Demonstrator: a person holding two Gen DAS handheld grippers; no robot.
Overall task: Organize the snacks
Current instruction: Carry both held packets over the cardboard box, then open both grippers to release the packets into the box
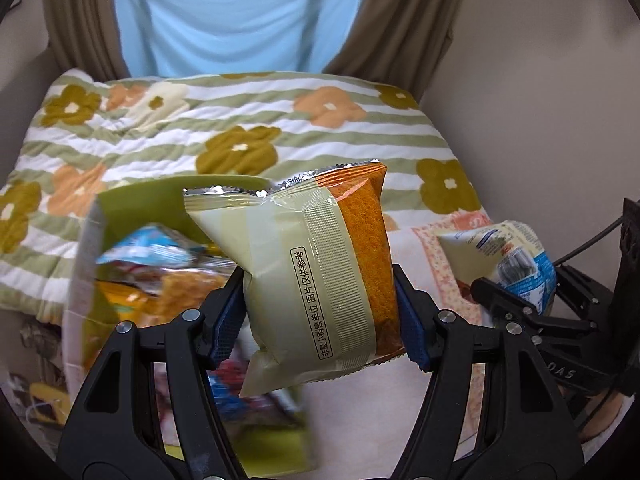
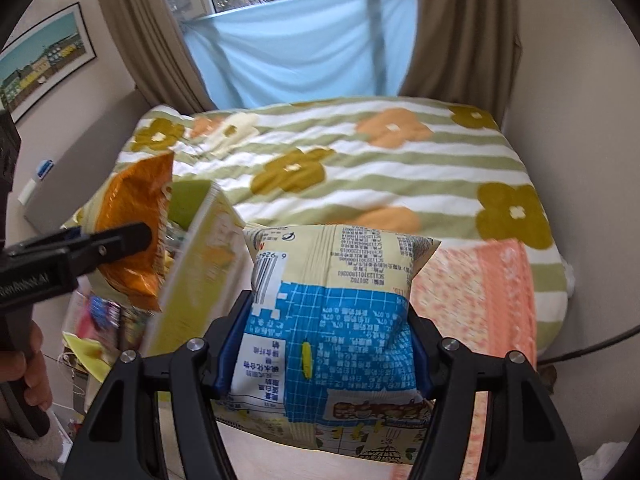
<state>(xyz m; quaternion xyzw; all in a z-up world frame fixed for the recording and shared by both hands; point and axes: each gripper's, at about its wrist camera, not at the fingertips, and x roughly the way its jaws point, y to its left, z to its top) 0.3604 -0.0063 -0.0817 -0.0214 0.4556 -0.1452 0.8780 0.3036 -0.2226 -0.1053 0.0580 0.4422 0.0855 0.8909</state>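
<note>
In the left wrist view my left gripper point(image 1: 320, 312) is shut on a puffy pale-green and orange snack bag point(image 1: 316, 264), held upright in the air. Behind it to the left a green box point(image 1: 132, 200) holds several blurred snack packets point(image 1: 160, 256). My right gripper point(image 2: 324, 348) is shut on a cream and blue snack bag point(image 2: 332, 320) with printed text. That same bag point(image 1: 508, 256) and the right gripper point(image 1: 520, 284) appear at the right of the left wrist view. In the right wrist view the left gripper point(image 2: 140, 236) holds the orange bag point(image 2: 132, 216) beside the green box point(image 2: 200, 264).
A bed with a green-striped flowered quilt point(image 2: 360, 168) fills the background, with a peach floral cloth point(image 2: 480, 292) on its near end. Brown curtains point(image 2: 460, 28) and a blue sheet point(image 2: 300, 48) hang at the window. A hand point(image 2: 28, 368) grips the left handle.
</note>
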